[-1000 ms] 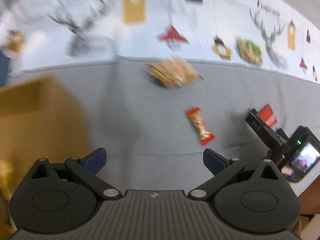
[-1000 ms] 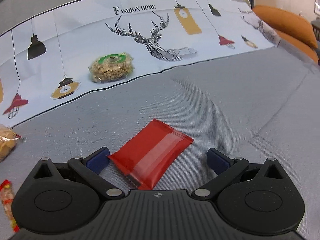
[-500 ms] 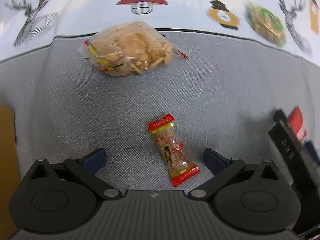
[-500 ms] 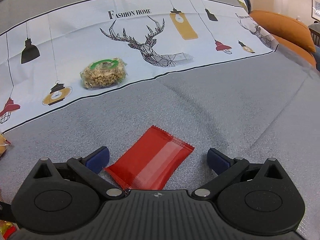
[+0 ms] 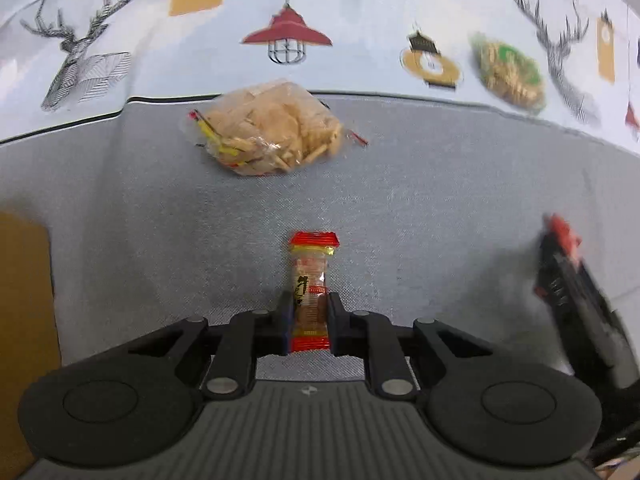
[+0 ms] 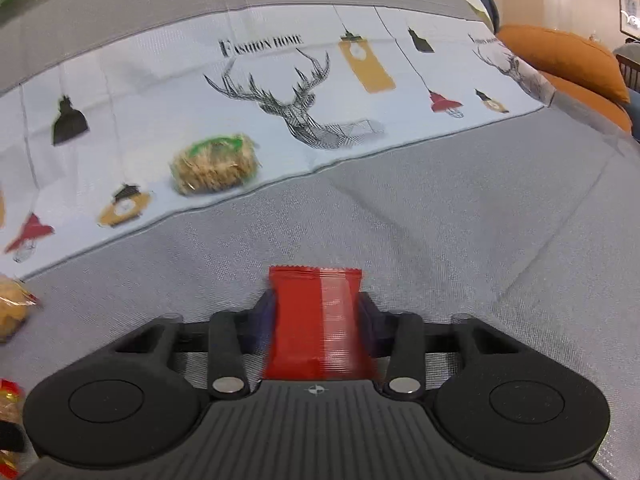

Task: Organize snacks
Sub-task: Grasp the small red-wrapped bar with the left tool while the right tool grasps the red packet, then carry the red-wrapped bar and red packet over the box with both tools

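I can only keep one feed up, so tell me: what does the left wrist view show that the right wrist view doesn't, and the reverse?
Only the left wrist view: the left gripper closing on the small red-ended snack bar, and a brown cardboard surface at the left edge.

Only the right wrist view: the right gripper closing on the red packet face-on, and orange cushions beyond.

Both: the green-labelled round snack on the printed cloth, the clear bag of pale crackers on the grey surface, though the right view only catches its edge.
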`<state>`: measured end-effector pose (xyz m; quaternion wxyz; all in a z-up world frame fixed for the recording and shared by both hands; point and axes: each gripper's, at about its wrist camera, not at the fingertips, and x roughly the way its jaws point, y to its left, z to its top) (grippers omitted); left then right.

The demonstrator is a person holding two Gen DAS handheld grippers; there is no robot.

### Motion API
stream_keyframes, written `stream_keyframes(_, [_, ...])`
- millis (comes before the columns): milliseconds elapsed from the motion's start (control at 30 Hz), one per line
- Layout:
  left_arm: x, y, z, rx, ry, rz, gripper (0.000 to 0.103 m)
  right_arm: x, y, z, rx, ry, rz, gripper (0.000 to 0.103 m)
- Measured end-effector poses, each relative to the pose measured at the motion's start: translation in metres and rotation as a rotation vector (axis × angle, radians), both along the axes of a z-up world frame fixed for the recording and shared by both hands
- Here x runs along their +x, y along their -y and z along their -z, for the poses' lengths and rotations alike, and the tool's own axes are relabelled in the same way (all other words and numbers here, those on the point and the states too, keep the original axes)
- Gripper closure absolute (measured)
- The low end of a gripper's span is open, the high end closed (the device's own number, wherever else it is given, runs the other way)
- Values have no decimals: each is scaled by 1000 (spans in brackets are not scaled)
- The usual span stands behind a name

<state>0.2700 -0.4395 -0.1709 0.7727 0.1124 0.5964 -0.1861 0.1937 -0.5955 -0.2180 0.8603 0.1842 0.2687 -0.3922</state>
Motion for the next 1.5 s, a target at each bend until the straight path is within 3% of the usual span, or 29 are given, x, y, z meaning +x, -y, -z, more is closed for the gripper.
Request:
stream_keyframes(100, [-6,-9,-14,-14,32,27,86,-1,-3,-1,-3,16,-4,61])
stream_keyframes(200, [-12,-24,-34,-49,31,27,86,-8,-5,-11,-13,95,2,61])
stream_keyframes(400, [-50,-79,-108,-128,139,58,86,-34,-29,-65,-86,239,6,61])
stream_keyframes(533, [-86,-124,-145,-149,205,87,85,-85,-77,-110,-94,311,-97,61])
stream_keyframes(667, [-131,-177,-170,-149,233,97,85,-136,-134,-142,-94,299,-289,61])
stream_keyframes(1000, [-225,-316,-191,-107,292,39,85,-214,-262,-193,75,245,-673,60])
stream_keyframes(1233, [-263,-376,-196,-133,319,-46,85,-241,-336,-215,-12,220,-845,60])
stream_keyframes(1500, [-283,-399,-210,-184,366,-93,85,-267,-367,-235,-97,233,-872,60])
